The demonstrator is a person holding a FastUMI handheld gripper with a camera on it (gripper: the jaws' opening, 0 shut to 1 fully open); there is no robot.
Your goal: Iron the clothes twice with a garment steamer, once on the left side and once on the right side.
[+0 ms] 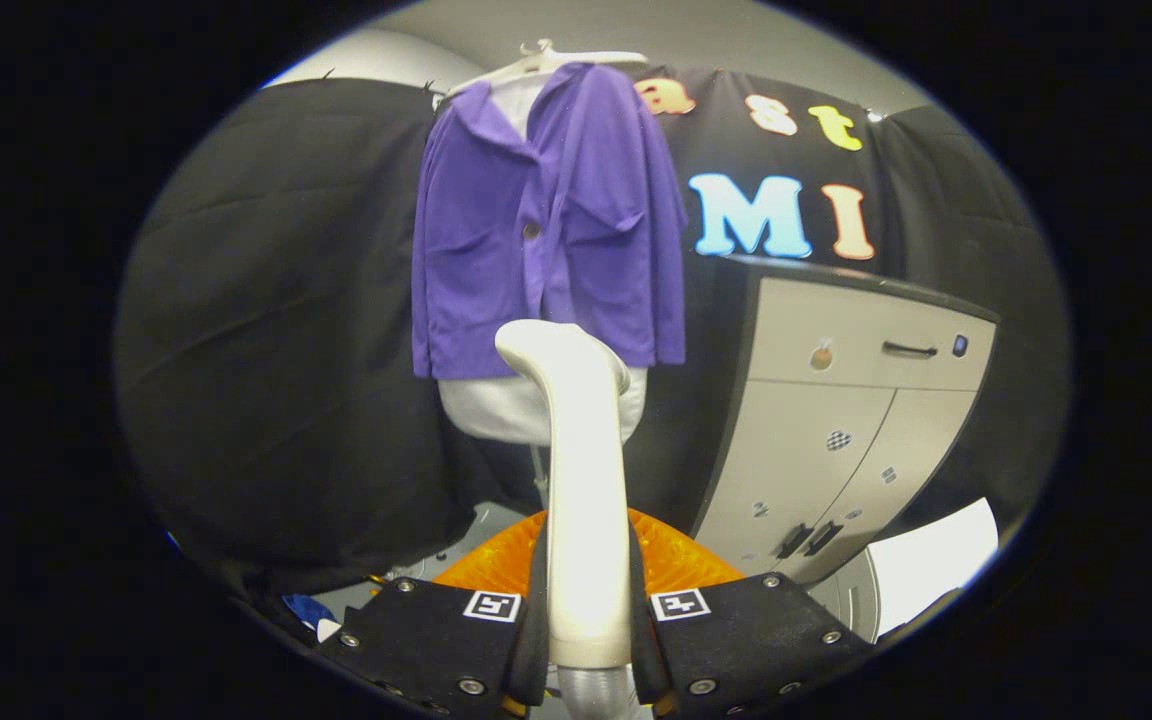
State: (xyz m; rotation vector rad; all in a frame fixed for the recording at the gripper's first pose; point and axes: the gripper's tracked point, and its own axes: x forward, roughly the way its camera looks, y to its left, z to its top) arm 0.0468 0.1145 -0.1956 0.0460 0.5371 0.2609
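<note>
One cream steamer upright in the gripper, before purple shirt.

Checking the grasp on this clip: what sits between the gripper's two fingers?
In the gripper view, the gripper is shut on the steamer handle, which rises to its head just ahead of the purple shirt.

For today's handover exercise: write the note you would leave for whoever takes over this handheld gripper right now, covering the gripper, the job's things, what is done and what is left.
Gripper: shut on the garment steamer, both fingers pressing its handle, head pointing up just ahead.
Purple shirt: on a hanger beyond the steamer, over a white form, against the black cloth. Steamer head looks short of the fabric; contact cannot be confirmed.
Grey cabinet stands right of the shirt.
Done: steamer picked up.
Left: judging by this, both passes, left side and right side.
</note>
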